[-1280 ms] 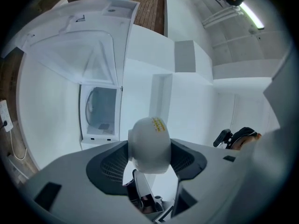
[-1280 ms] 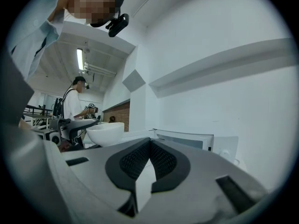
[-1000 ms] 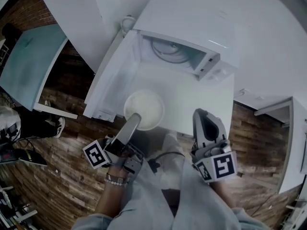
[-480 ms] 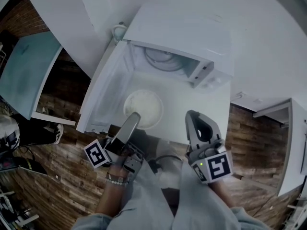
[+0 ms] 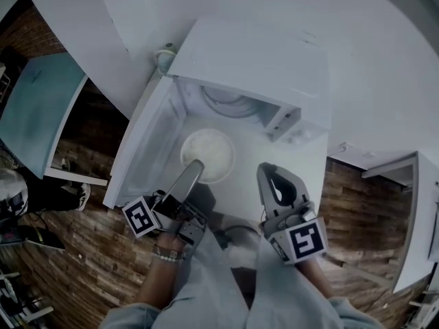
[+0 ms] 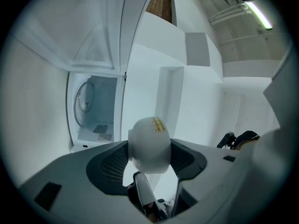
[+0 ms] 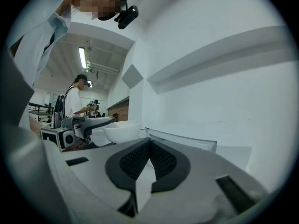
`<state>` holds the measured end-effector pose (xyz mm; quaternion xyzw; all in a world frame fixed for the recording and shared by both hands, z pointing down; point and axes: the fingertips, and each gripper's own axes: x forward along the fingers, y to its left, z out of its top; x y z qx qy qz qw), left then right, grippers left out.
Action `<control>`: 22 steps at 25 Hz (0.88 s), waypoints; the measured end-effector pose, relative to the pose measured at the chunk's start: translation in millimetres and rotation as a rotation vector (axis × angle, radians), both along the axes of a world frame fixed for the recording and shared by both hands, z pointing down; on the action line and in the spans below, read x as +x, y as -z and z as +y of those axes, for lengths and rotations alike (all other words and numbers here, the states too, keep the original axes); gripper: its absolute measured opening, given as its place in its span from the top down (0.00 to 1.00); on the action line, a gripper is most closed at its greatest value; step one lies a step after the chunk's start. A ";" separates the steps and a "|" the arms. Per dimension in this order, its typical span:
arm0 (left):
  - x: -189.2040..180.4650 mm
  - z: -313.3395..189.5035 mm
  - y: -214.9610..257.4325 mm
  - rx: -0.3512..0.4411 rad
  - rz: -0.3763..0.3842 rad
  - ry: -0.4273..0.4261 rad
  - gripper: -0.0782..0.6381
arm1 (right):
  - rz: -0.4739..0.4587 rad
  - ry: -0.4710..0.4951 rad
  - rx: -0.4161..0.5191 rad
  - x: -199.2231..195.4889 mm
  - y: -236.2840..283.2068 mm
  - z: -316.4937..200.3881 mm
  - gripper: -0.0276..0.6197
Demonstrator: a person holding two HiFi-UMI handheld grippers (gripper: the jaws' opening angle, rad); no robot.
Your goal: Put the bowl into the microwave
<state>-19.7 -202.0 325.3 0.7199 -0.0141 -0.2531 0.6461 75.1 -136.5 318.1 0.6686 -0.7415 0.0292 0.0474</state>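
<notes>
A white bowl (image 5: 208, 155) hangs in front of the open white microwave (image 5: 254, 60), just below its cavity and glass turntable (image 5: 230, 101). My left gripper (image 5: 194, 166) is shut on the bowl at its near rim. In the left gripper view the bowl (image 6: 149, 143) fills the space between the wide-set pads of that gripper (image 6: 149, 154), a yellow sticker on its underside and the cavity (image 6: 91, 111) beyond. My right gripper (image 5: 273, 173) is to the right of the bowl, shut and holding nothing. In the right gripper view the pads of the right gripper (image 7: 150, 143) meet, and the bowl (image 7: 122, 130) shows at left.
The microwave door (image 5: 140, 142) is swung open to the left, beside the bowl. A pale blue table (image 5: 38, 98) stands further left over wooden floor. A white cabinet (image 5: 418, 211) is at the right. A person (image 7: 74, 101) stands far back in the room.
Both grippers have moved forward. The bowl in the left gripper is now nearer the microwave's opening. The right gripper has shifted leftward and stays shut.
</notes>
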 end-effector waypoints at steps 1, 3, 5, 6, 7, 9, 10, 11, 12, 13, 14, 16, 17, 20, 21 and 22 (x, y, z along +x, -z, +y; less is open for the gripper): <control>3.0 -2.1 0.2 -0.002 -0.001 0.002 0.54 | 0.004 0.008 0.005 1.6 0.8 -3.0 0.95; 8.1 -6.2 0.6 -0.007 0.000 0.008 0.54 | 0.018 0.034 0.024 2.1 3.7 -9.1 0.95; 12.9 -10.4 -0.2 -0.013 -0.002 0.014 0.54 | 0.035 0.065 0.044 0.3 6.1 -15.3 0.95; 15.4 -12.7 -1.4 -0.018 -0.005 0.017 0.54 | 0.043 0.081 0.048 -0.8 6.4 -18.4 0.95; 17.9 -15.3 -3.0 -0.024 -0.009 0.022 0.54 | 0.050 0.097 0.049 -1.9 6.0 -21.7 0.94; 22.5 -20.9 -6.1 -0.035 -0.015 0.031 0.54 | 0.061 0.125 0.041 -4.2 3.2 -28.6 0.88; 24.8 -23.5 -7.2 -0.038 -0.018 0.033 0.54 | 0.066 0.135 0.032 -5.0 0.9 -31.8 0.84; 26.9 -25.8 -8.2 -0.039 -0.021 0.033 0.54 | 0.070 0.141 0.021 -5.5 -1.8 -34.6 0.81; 28.9 -27.8 -8.9 -0.039 -0.023 0.033 0.54 | 0.074 0.146 0.011 -5.9 -4.7 -37.1 0.78; 31.1 -29.5 -9.5 -0.040 -0.025 0.032 0.54 | 0.074 0.151 0.000 -5.9 -7.8 -39.3 0.76; 33.4 -31.0 -10.2 -0.042 -0.026 0.032 0.54 | 0.072 0.155 -0.011 -5.7 -11.0 -41.4 0.74; 38.3 -33.4 -11.9 -0.049 -0.026 0.032 0.54 | 0.057 0.163 -0.026 -4.8 -16.3 -45.6 0.70; 40.6 -34.5 -13.1 -0.053 -0.028 0.033 0.54 | 0.046 0.167 -0.029 -4.3 -18.1 -47.8 0.67; 47.7 -37.2 -17.2 -0.061 -0.034 0.033 0.54 | 0.022 0.184 -0.027 -2.9 -21.3 -54.1 0.60; 49.6 -37.9 -18.5 -0.063 -0.036 0.031 0.54 | 0.020 0.191 -0.024 -2.8 -22.0 -56.3 0.59; 51.5 -38.7 -19.6 -0.066 -0.037 0.031 0.54 | 0.019 0.195 -0.024 -2.6 -23.0 -58.5 0.58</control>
